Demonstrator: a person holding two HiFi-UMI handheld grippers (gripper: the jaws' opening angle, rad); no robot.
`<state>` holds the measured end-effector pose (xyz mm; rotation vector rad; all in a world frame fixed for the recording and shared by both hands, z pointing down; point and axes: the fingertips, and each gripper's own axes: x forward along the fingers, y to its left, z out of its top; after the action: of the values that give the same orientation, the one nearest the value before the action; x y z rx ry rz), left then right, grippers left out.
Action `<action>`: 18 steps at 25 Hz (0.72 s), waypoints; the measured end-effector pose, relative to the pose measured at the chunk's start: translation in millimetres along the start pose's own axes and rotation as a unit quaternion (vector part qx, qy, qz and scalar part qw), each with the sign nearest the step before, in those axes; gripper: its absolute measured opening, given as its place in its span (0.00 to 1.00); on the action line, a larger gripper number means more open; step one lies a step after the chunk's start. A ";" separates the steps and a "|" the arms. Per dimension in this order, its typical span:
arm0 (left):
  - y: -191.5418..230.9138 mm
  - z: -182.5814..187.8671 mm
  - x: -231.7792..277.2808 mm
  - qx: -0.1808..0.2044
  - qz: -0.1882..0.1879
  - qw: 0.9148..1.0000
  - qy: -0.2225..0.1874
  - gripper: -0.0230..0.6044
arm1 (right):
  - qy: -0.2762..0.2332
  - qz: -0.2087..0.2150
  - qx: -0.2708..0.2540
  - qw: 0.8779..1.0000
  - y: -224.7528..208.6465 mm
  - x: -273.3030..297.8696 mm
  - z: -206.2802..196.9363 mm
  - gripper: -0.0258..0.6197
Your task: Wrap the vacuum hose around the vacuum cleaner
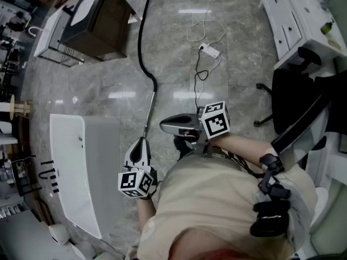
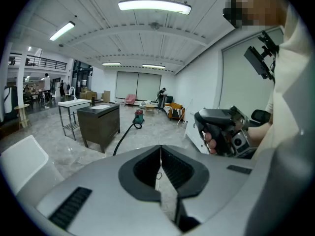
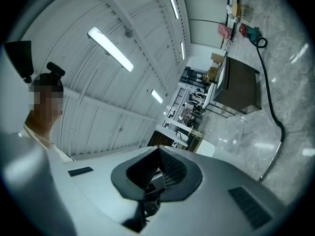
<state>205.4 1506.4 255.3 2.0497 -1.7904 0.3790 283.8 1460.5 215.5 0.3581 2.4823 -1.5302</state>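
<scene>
A black vacuum hose [image 1: 142, 42] snakes across the marble floor and joins a metal wand [image 1: 150, 112]. The wand's near end runs up to the tip of my left gripper [image 1: 142, 145] and is hidden there. The small red and green vacuum cleaner [image 2: 139, 116] stands far off, past the dark cabinet, also in the right gripper view [image 3: 252, 32]. My left gripper [image 2: 160, 156] is shut with nothing between its pads. My right gripper [image 1: 167, 127] hangs beside it, held up off the floor. In its own view the right gripper [image 3: 158, 154] is shut and empty.
A dark cabinet [image 1: 97, 20] with a metal rack stands at the back left. A long white tub-like unit [image 1: 76, 167] lies to my left. A white power strip [image 1: 211, 51] with loose cables lies ahead. A black office chair [image 1: 303, 91] and a white desk [image 1: 295, 15] are on the right.
</scene>
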 end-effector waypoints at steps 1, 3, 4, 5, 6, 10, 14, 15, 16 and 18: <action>-7.3 -3.4 0.4 0.003 0.004 1.000 0.002 0.05 | 0.015 0.002 -0.002 1.000 1.3 -4.2 -6.3 0.04; -22.7 -10.2 4.8 0.010 0.008 1.000 0.005 0.05 | 0.039 0.006 -0.005 0.999 2.5 -16.1 -16.4 0.04; -31.2 -13.9 10.6 0.015 0.007 1.000 0.008 0.05 | 0.045 0.007 -0.005 0.999 1.3 -25.5 -18.9 0.04; -40.1 -18.3 19.9 0.020 0.004 1.000 0.012 0.05 | 0.044 0.006 -0.003 0.999 -1.9 -37.8 -19.2 0.04; -48.5 -23.2 31.9 0.023 -0.002 1.000 0.018 0.05 | 0.039 0.005 0.004 0.999 -7.3 -52.1 -16.9 0.04; -44.9 -37.4 69.7 0.022 -0.020 0.998 0.049 0.05 | -0.003 -0.013 0.049 0.999 -40.0 -81.8 1.7 0.04; 7.6 -35.1 44.5 0.014 -0.017 0.999 0.045 0.05 | 0.036 -0.038 0.007 0.999 -41.5 -34.4 -12.4 0.04; 15.9 -30.3 37.0 0.012 -0.006 0.999 0.040 0.05 | 0.065 -0.039 -0.017 0.997 -35.4 -22.6 -14.5 0.04; 19.5 -25.6 31.6 0.011 0.004 0.999 0.036 0.05 | 0.094 -0.038 -0.044 0.994 -28.6 -14.9 -15.3 0.04; 15.3 -21.0 27.6 0.010 0.016 0.999 0.035 0.05 | 0.141 -0.037 -0.099 0.984 -16.6 -10.9 -14.3 0.04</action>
<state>195.4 1490.0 288.1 1.9987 -1.7868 0.4745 288.4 1465.1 239.1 0.4841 2.8667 -1.3207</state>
